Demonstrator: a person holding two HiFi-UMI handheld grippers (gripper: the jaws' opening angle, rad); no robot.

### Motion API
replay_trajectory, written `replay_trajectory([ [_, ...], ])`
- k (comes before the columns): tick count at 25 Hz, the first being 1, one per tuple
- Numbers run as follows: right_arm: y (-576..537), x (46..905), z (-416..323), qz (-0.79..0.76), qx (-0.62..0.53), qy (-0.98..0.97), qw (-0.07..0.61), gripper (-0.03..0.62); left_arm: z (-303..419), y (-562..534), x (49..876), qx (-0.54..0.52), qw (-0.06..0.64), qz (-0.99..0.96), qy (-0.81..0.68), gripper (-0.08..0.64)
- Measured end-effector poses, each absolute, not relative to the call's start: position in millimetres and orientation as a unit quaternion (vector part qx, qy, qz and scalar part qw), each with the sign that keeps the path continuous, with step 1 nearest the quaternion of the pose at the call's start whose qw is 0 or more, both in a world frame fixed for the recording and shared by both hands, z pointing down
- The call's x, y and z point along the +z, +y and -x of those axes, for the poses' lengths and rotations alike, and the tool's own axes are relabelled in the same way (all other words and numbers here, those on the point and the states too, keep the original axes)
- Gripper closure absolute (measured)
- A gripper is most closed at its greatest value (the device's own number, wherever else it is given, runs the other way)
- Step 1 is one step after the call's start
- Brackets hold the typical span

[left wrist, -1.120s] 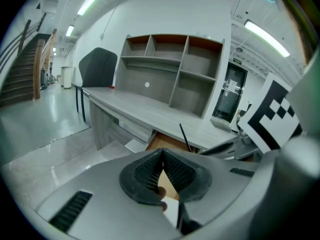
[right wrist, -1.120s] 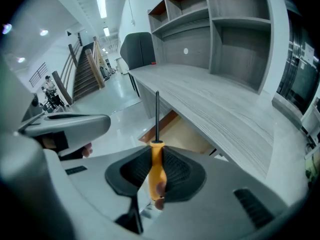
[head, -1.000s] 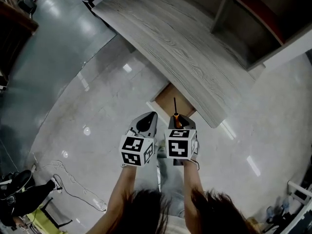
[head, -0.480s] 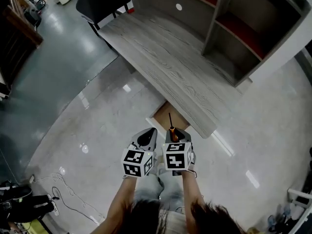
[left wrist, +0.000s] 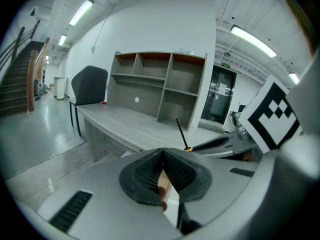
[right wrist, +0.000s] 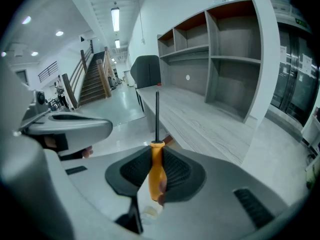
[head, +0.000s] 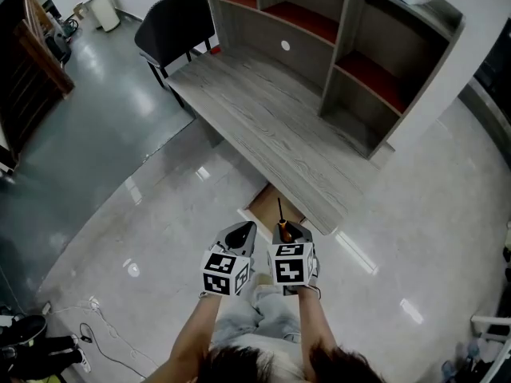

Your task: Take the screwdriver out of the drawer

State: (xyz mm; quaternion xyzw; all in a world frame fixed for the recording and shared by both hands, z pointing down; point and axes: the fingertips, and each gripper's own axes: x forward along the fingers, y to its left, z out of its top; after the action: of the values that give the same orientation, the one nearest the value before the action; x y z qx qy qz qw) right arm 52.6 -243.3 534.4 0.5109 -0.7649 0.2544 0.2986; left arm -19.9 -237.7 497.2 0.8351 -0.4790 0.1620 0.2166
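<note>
Grey wood-grain counter (head: pixel 271 118) with an open drawer (head: pixel 270 202) beneath its near edge; left gripper (left wrist: pixel 162 156) with jaws together on nothing; right gripper (head: pixel 292 231) clamped on the orange handle of the screwdriver (right wrist: pixel 157 166), whose dark shaft points up, apparently already lifted clear above the drawer. To finish well, the clamp should be firm on the handle and the shaft carried clear of the counter edge; no lettering is readable, only black-and-white square markers (head: pixel 291 266) on the gripper cubes.

Desk (head: pixel 271 118) ahead; screwdriver (right wrist: pixel 156 160) in right gripper (head: pixel 289 231); left gripper (head: pixel 242 236) just beside.
</note>
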Motion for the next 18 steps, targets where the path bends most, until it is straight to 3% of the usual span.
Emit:
replay_trajectory([
  [18, -204, 472, -59, -0.537, 0.213, -0.765, 0.283, 0.509, 33, -202, 435, 0.139, 0.163, -0.857, -0.469, 0.543],
])
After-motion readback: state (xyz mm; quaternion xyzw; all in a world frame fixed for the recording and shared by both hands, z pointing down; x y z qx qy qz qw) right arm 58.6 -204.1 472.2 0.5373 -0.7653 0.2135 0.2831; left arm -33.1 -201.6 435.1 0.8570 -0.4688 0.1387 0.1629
